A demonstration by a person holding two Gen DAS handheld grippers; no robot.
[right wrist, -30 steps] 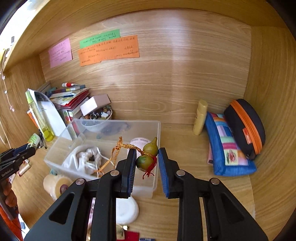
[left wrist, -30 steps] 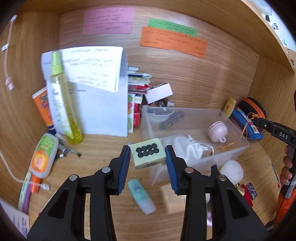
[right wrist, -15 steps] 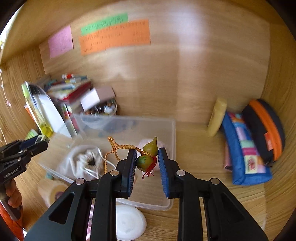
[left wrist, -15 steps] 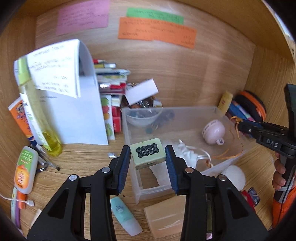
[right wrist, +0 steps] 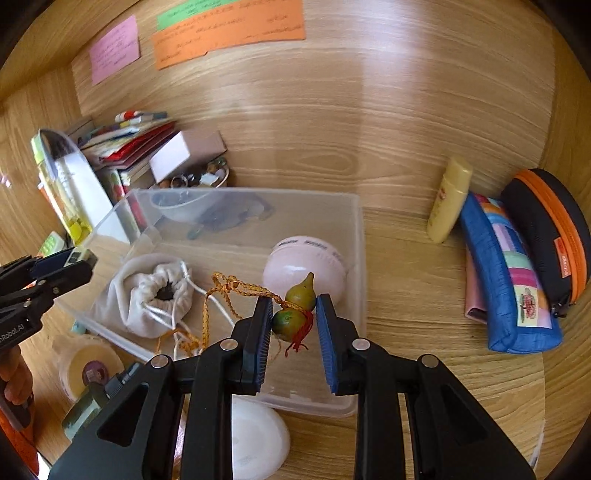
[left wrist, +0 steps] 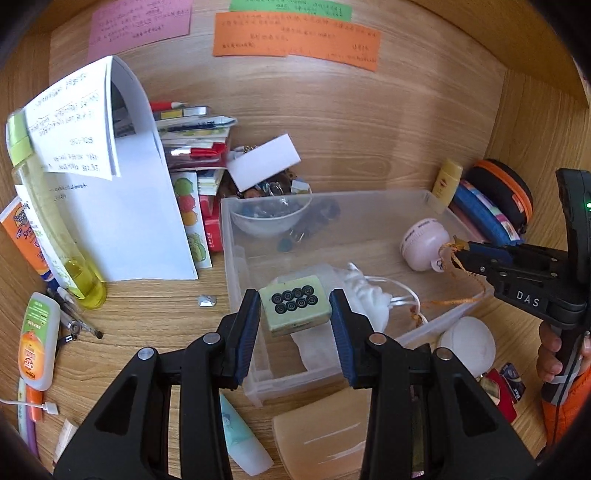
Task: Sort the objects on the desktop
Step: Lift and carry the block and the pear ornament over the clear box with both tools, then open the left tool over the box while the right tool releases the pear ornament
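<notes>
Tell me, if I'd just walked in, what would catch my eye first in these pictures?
Probably the two black claws, each clamped on a trinket above a clear plastic bin on the wooden desk. The left claw grips a pale green block printed with black rings; the right claw pinches a small green gourd charm trailing an orange cord. After that, the bright paper notes on the back wall.

home study desk nook, wood walls, sticky notes (left wrist: 295, 33), stacked books (left wrist: 192, 140), pencil cases (right wrist: 509, 273)
</notes>
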